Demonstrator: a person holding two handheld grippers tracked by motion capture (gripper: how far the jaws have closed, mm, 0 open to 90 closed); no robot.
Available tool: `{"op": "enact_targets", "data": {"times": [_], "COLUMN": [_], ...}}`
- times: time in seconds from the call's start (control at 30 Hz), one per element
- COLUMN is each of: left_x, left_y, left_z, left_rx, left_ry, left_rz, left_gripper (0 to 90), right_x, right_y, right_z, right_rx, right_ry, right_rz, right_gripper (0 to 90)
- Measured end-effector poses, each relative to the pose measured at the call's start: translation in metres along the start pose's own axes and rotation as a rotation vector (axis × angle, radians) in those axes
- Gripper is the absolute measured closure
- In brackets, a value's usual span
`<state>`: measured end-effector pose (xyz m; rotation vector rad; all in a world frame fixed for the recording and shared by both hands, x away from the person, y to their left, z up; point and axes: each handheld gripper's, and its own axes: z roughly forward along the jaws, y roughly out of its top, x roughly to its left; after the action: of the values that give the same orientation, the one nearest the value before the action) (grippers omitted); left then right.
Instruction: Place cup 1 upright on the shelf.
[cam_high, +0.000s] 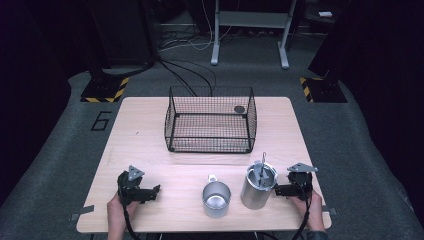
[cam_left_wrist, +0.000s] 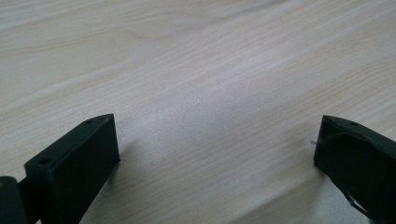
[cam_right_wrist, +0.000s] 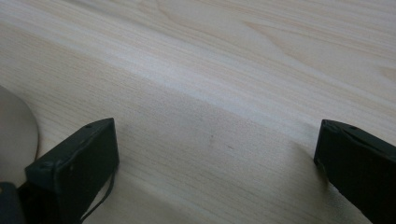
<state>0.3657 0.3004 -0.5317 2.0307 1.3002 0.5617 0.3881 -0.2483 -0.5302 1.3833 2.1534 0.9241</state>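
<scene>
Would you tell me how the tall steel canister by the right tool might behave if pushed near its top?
The tall steel canister is taller than wide, so a high push would probably tip it. Its smooth metal wall likely slips in a light grip. The thin rod rising from it may rattle or shift.

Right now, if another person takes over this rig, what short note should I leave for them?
Left gripper: open, holds nothing, rests low over the table at front left.
Right gripper: open, holds nothing, right beside the tall steel canister; contact cannot be told.
A thin rod stands in the canister. The steel cup stands left of it.
The wire basket sits behind them.
Done: nothing grasped yet. Left: every grasp and move.
</scene>
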Motion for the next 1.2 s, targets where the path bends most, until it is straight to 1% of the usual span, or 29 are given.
{"op": "enact_targets", "data": {"times": [0.1, 0.13, 0.17, 0.23, 0.3, 0.33, 0.43, 0.5, 0.53, 0.57, 0.6, 0.67, 0.7, 0.73, 0.83, 0.93, 1.07, 1.1, 1.2], "left_x": [-0.001, -0.001, -0.001, -0.001, -0.001, -0.001, -0.001, -0.001, -0.001, -0.001, 0.000, 0.000, 0.000, 0.000, 0.000, 0.000, 0.000, 0.000, 0.000], "left_y": [0.000, 0.000, 0.000, 0.000, 0.000, 0.000, 0.000, 0.000, 0.000, 0.000, 0.000, 0.000, 0.000, 0.000, 0.000, 0.000, 0.000, 0.000, 0.000], "left_z": [0.000, 0.000, 0.000, 0.000, 0.000, 0.000, 0.000, 0.000, 0.000, 0.000, -0.001, -0.001, -0.001, -0.001, -0.001, -0.001, -0.001, -0.001, -0.001], "left_rx": [-0.004, -0.006, -0.006, -0.006, -0.006, -0.006, -0.005, -0.006, -0.007, -0.006, 0.007, 0.003, 0.003, 0.006, 0.006, 0.004, 0.004, 0.005, 0.012], "left_ry": [0.005, 0.005, 0.004, 0.004, 0.004, 0.004, 0.004, 0.004, 0.004, 0.005, 0.003, 0.003, 0.002, 0.001, 0.001, 0.001, 0.004, 0.004, 0.002], "left_rz": [-0.005, -0.004, -0.004, -0.004, -0.004, -0.004, -0.004, -0.004, -0.004, -0.005, 0.009, 0.007, 0.007, 0.007, 0.006, 0.006, 0.005, 0.005, 0.008], "left_gripper": [0.2, 0.4, 0.4, 0.4, 0.4, 0.4, 0.4, 0.4, 0.4, 0.4, 0.4, 0.4, 0.4, 0.4, 0.4, 0.4, 0.4, 0.4, 0.4], "right_x": [0.001, 0.000, 0.000, -0.002, -0.003, -0.004, -0.005, -0.007, -0.007, -0.008, -0.008, -0.008, -0.009, -0.008, -0.006, -0.002, 0.006, 0.008, 0.013], "right_y": [0.000, -0.001, -0.001, -0.002, -0.003, -0.004, -0.004, -0.004, -0.004, -0.004, -0.004, -0.005, -0.006, -0.006, -0.007, -0.005, -0.002, -0.002, -0.001], "right_z": [-0.001, -0.001, -0.002, -0.002, -0.004, -0.004, -0.005, -0.007, -0.008, -0.008, -0.008, -0.011, -0.013, -0.016, -0.026, -0.037, -0.053, -0.057, -0.067], "right_rx": [0.006, 0.011, 0.012, 0.003, 0.005, 0.002, 0.016, 0.028, 0.036, 0.036, 0.033, 0.031, 0.022, 0.010, -0.010, -0.032, -0.048, -0.059, -0.073], "right_ry": [-0.003, 0.000, 0.000, -0.003, -0.009, -0.013, -0.008, -0.008, -0.011, -0.012, -0.015, -0.010, -0.003, 0.006, 0.022, 0.048, 0.070, 0.078, 0.093], "right_rz": [-0.002, -0.012, -0.008, -0.012, 0.003, -0.001, 0.001, -0.011, -0.001, -0.005, -0.005, 0.005, 0.010, 0.030, 0.026, 0.026, 0.001, 0.006, -0.005], "right_gripper": [0.0, 0.0, 0.0, 0.0, 0.0, 0.0, 0.0, 0.0, 0.0, 0.0, 0.0, 0.0, 0.0, 0.0, 0.5, 0.6, 0.7, 0.7, 0.7]}}
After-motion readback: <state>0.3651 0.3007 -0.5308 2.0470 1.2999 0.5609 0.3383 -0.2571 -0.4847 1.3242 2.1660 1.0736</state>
